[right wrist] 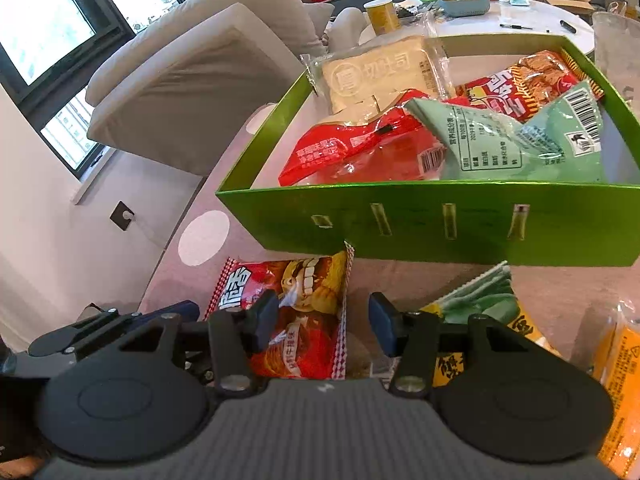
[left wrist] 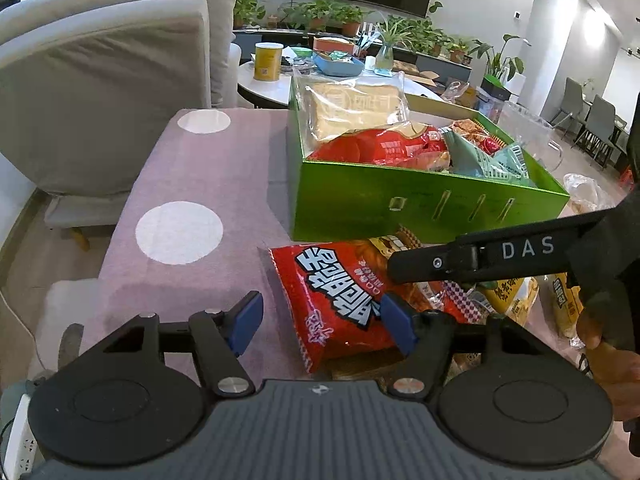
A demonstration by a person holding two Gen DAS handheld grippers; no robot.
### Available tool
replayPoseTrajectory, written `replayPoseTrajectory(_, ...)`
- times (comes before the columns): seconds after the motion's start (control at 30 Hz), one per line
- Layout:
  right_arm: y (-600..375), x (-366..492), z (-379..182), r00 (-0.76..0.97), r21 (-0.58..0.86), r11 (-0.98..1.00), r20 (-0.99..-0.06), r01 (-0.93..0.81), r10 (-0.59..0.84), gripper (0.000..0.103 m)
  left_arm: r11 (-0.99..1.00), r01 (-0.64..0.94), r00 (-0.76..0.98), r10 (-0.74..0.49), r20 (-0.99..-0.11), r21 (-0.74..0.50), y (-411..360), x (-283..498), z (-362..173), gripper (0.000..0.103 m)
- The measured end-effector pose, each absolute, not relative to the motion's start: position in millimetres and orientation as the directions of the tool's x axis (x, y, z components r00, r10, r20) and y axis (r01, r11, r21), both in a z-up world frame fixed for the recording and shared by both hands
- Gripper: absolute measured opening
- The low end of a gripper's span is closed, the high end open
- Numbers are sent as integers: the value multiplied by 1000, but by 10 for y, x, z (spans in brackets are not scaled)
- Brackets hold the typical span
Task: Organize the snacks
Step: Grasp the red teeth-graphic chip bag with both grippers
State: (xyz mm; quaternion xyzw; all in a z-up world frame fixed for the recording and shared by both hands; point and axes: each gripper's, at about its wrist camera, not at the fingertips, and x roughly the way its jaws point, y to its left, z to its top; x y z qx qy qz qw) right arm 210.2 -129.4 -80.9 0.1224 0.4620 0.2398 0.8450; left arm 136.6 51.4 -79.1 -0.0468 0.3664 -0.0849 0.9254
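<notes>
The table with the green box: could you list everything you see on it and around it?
green box: one, green, on the dotted cloth
bread pack: one, pale in clear wrap, far left in the box
red packet: one, red, near left in the box
mint packet: one, pale green, near right in the box
red-orange packet: one, far right in the box
red snack bag: one, red with white letters, on the cloth before the box
yellow packs: at least two, right of the red bag
cloth: one, pink with white dots
sofa cushions: grey, left
yellow can: one, on the round table behind
left gripper: black with blue pads, open around the red bag
right gripper: same, open over that bag
</notes>
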Motion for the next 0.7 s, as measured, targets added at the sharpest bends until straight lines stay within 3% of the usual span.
replayPoseTrajectory(0.47, -1263, 2198, -843, 447, 447, 852, -725, -273, 523, 66, 976, 132, 712, -214, -669, -172, 512, 1512, -808, 66)
replayPoseTrajectory(0.7, -1179, 2161, -844, 426, 467, 825, -707, -320, 565, 64, 970, 180, 713, -243, -657, -164, 422, 1459, -798, 60)
